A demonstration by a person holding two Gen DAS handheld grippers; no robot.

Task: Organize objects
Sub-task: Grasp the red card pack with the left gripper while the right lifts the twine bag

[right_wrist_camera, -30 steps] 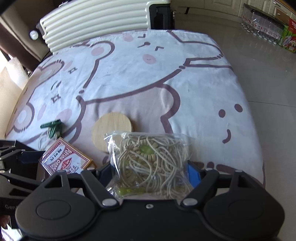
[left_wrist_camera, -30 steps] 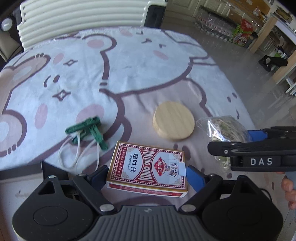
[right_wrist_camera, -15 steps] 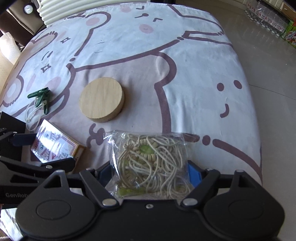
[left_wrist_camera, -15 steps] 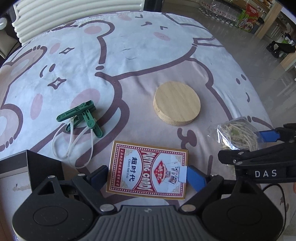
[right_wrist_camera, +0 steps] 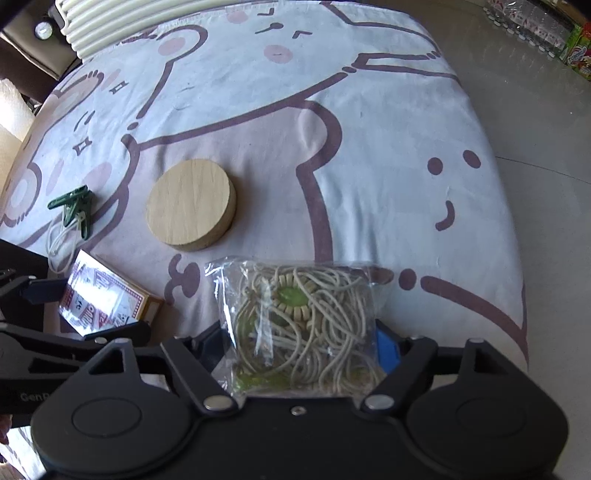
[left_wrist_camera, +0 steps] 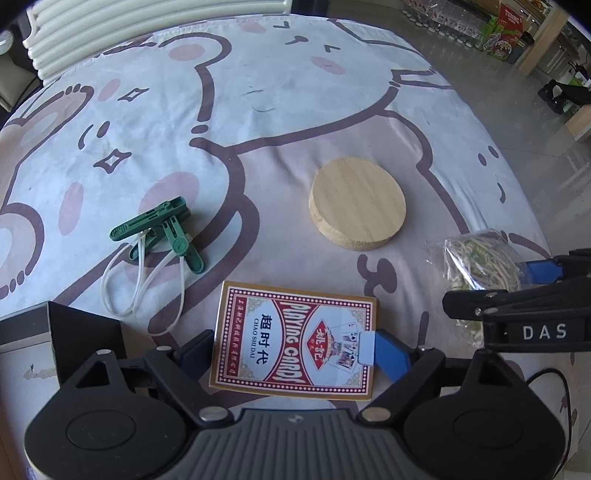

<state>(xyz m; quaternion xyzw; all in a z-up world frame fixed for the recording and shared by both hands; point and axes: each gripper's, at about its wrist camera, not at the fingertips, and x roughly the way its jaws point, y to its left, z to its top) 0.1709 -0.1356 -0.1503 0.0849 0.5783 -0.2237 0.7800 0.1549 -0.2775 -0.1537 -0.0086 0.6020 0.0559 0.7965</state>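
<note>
The round wooden disc (left_wrist_camera: pixel 357 204), pale, with straight grain and a thick cork-coloured edge, lies flat near the middle of a soft cloth (left_wrist_camera: pixel 258 92) printed with brown-outlined cartoon bears and pink cheeks. Below and a little left of the disc in the left wrist view, the left gripper (left_wrist_camera: pixel 291 350) holds a flat rectangular box of playing cards (left_wrist_camera: pixel 295 345), glossy red and white with a gold border; its blue fingers (left_wrist_camera: pixel 391 356) stand wide apart and press on the box's two short ends. To the disc's left lie two dark green plastic clothes pegs (left_wrist_camera: pixel 162 230), crossed over each other, with thin white elastic loops (left_wrist_camera: pixel 142 284) trailing from them toward the left gripper. Below and right of the disc, the right gripper (right_wrist_camera: pixel 299 347) has a crinkled clear plastic bag (right_wrist_camera: pixel 299 325) between its blue pads; the bag is stuffed with tangled cream cords and beaded pieces around green centres. Its jaws are closing in on the bag, and both sides of the bag meet the pads. A dark boxy object (left_wrist_camera: pixel 74 332) with a worn pale top sits far left of the card box, at the cloth's edge. Behind the cloth, beyond the disc, stands a cream ribbed suitcase (right_wrist_camera: pixel 110 22).
</note>
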